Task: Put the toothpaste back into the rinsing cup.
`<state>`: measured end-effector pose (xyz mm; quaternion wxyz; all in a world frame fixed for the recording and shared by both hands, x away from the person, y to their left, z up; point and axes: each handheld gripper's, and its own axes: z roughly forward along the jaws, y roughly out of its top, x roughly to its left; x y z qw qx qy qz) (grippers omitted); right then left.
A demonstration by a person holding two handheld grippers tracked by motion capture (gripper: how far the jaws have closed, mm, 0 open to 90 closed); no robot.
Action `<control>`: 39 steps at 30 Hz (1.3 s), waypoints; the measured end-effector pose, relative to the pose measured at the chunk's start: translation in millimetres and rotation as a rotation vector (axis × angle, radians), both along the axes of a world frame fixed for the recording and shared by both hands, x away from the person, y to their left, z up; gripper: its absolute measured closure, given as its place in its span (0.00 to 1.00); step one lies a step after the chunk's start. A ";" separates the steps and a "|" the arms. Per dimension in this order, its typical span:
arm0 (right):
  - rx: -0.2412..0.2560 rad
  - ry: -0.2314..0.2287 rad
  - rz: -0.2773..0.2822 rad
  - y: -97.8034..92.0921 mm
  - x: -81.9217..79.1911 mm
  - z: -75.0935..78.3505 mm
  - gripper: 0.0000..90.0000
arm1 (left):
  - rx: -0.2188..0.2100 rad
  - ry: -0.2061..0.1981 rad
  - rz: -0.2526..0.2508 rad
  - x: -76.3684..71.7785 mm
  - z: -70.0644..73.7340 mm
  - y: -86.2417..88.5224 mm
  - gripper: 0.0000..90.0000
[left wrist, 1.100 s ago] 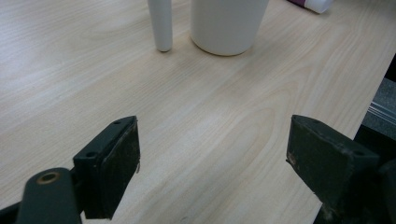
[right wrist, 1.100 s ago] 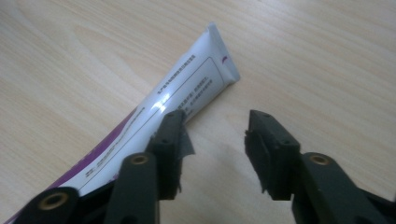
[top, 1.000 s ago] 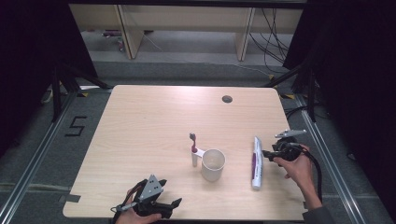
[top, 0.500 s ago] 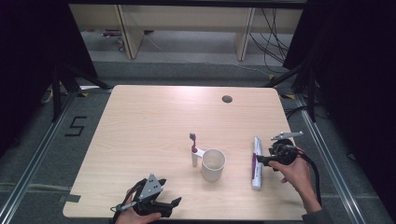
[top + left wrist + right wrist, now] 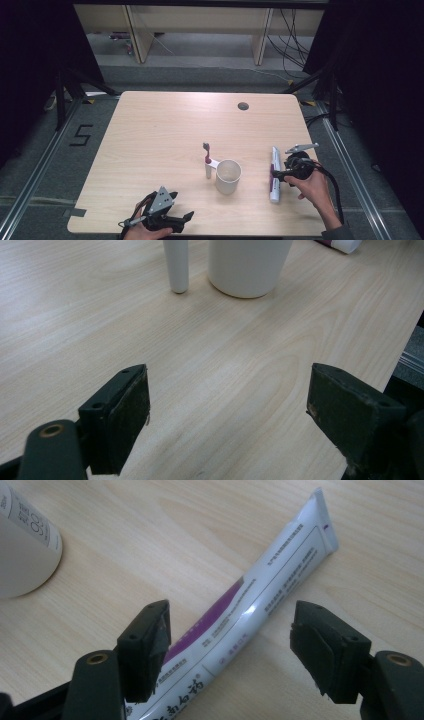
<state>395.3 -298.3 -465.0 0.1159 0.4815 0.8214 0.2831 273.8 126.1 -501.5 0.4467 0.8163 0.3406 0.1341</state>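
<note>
Right gripper [image 5: 230, 645] jaws wide, straddling tube [image 5: 260, 605] flat on tabletop [image 5: 165, 130]. Left gripper [image 5: 227, 410] jaws wide, empty, near cup [image 5: 247, 265].

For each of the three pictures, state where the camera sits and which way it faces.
High view: above the near edge, facing forward and down on the table; both hands show.
Left gripper view: on the left gripper, facing the cup.
Right gripper view: on the right gripper, over the toothpaste tube.
Both gripper views share the cup.
</note>
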 end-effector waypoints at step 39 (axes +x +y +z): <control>-0.036 0.165 -0.017 6.4 22.4 -16.0 0.40 | 0.009 0.001 -0.027 -1.3 -1.9 -2.5 0.19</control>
